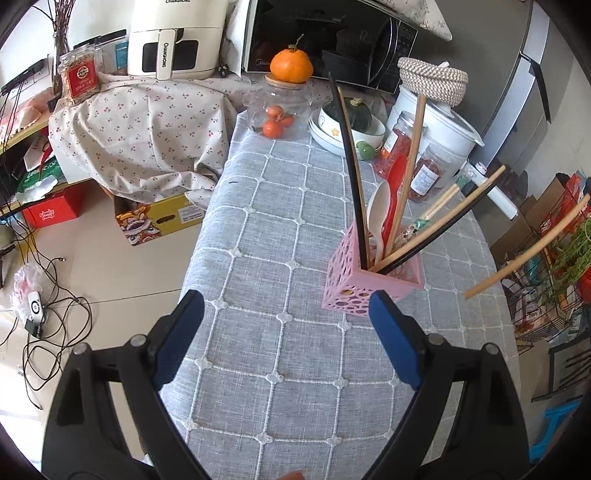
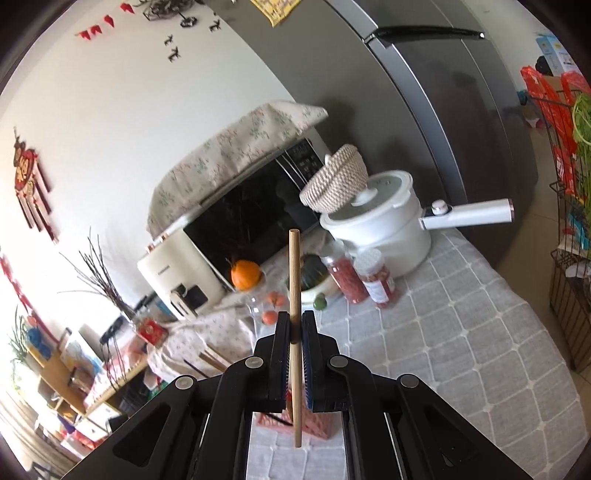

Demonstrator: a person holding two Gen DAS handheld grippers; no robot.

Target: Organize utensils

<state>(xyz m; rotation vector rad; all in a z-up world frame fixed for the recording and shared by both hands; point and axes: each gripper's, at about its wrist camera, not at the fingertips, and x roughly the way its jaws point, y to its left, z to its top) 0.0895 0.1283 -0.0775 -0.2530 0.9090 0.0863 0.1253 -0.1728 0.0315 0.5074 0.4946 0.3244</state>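
Note:
A pink perforated holder stands on the grey checked tablecloth. It holds black and wooden chopsticks, a white spoon and a red spoon. My left gripper is open and empty, just in front of the holder. My right gripper is shut on a wooden chopstick, held upright above the holder. That chopstick also shows in the left wrist view, in the air to the holder's right.
Behind the holder stand red-filled jars, stacked bowls with a green squash, a glass jar with an orange on top, a white pot, a microwave and an air fryer. The table's left edge drops to a cluttered floor.

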